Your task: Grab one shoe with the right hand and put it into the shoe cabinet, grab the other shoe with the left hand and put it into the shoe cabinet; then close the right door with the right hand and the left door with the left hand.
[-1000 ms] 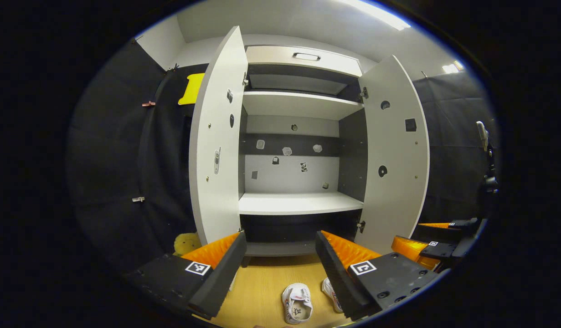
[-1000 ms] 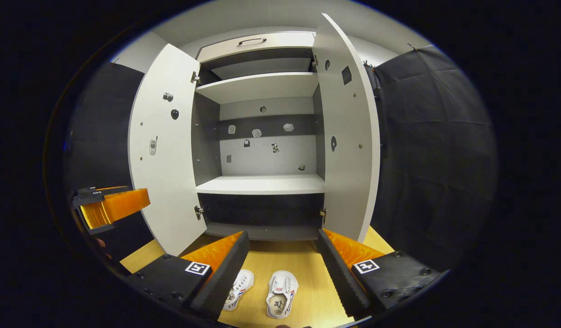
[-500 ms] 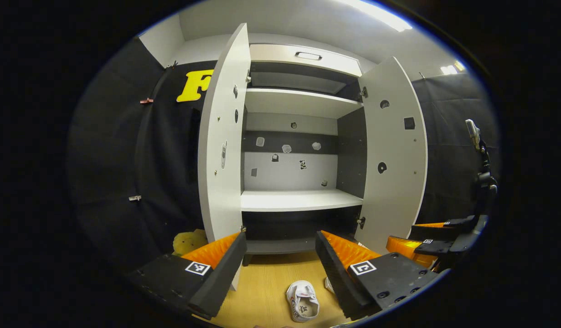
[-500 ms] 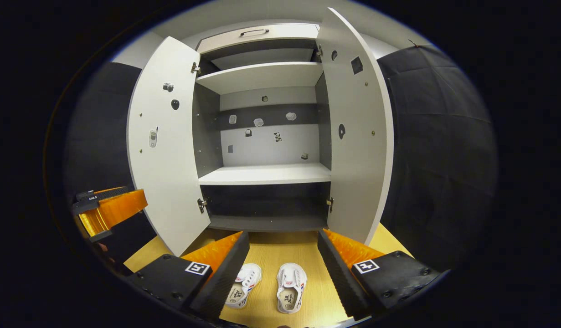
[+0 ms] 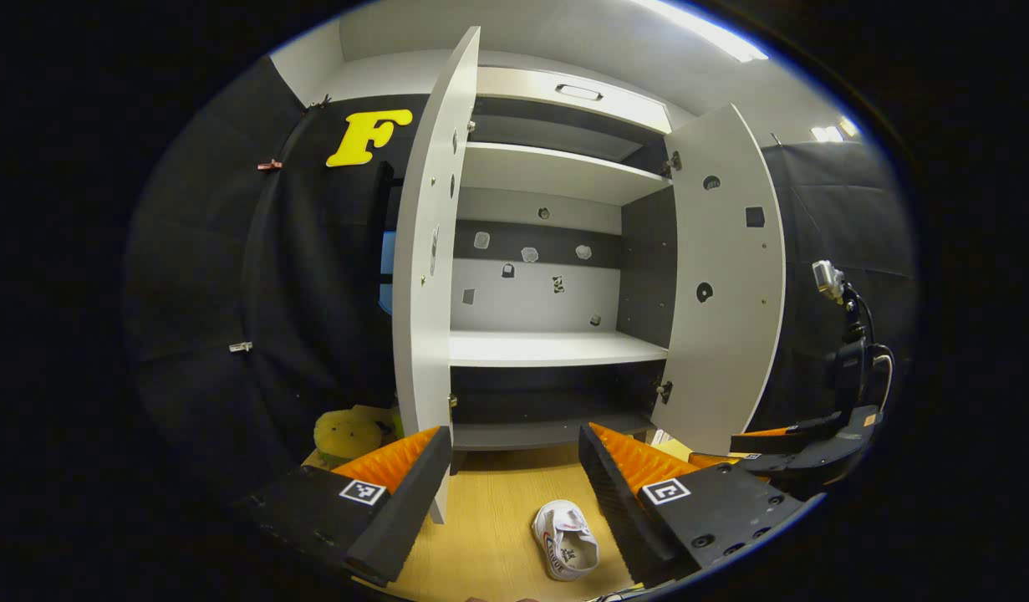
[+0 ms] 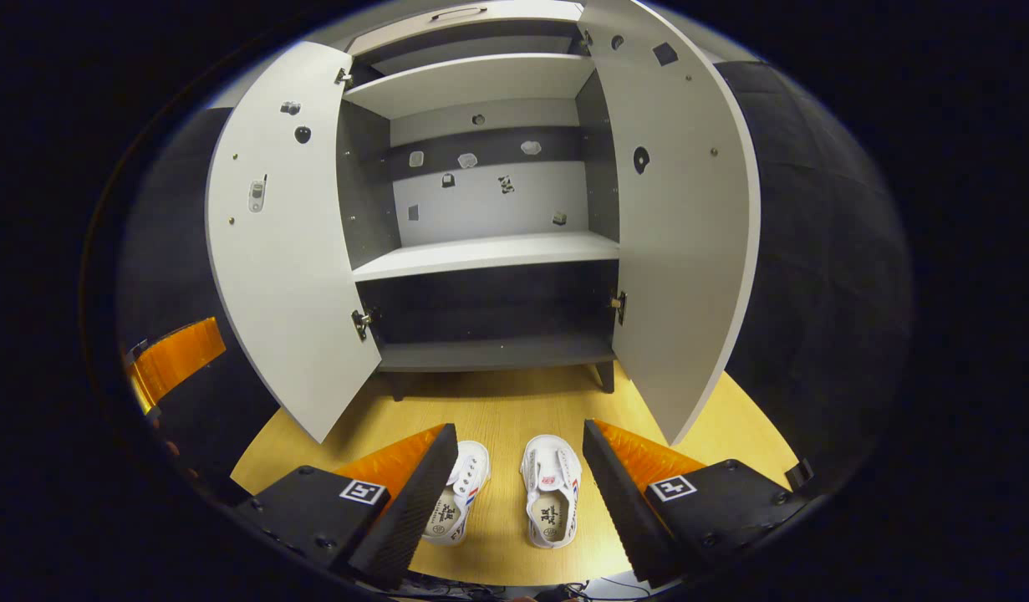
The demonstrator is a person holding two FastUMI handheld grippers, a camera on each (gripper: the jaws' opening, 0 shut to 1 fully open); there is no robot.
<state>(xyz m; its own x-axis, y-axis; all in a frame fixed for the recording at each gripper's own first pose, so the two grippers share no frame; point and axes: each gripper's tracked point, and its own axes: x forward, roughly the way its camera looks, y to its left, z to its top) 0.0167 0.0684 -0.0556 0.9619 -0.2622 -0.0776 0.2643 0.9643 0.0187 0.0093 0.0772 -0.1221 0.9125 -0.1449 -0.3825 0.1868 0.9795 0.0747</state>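
1. Shoe cabinet (image 6: 489, 251) dead ahead, both doors swung wide: left door (image 6: 280, 251), right door (image 6: 690, 217). Shelves bare; dark bottom bay sits low, just above the wood floor (image 6: 497, 410).
2. Right gripper (image 6: 518, 481) is tipped down twd the floor, fingers spread wide apart, nothing held. Both white shoes lie on the floor in front of the cabinet, side by side, near each other but apart.
3. Key relation: right-hand shoe (image 6: 552, 502) sits right in the gap btwn the right gripper's fingers, below/ahead of the tips. Its long axis runs toe-to-cabinet, heel twd the camera, so roughly parallel w/ the fingers. Looks like a straight drop would put the fingers either side of it.
4. Left-hand shoe (image 6: 457, 495) is half hidden behind that gripper's left finger, angled a bit.
5. Left gripper (image 5: 514, 481) rides higher, pointed at the cabinet opening, fingers also wide apart, empty. One shoe (image 5: 566, 542) shows low btwn its fingers, closer to its right finger, toe slanting up-left.
6. In the left gripper view the other gripper (image 5: 781, 443) shows at lower right, down low.
7. Judgement: right hand is nearer and better lined up; first grab not yet made, nothing in the cabinet.
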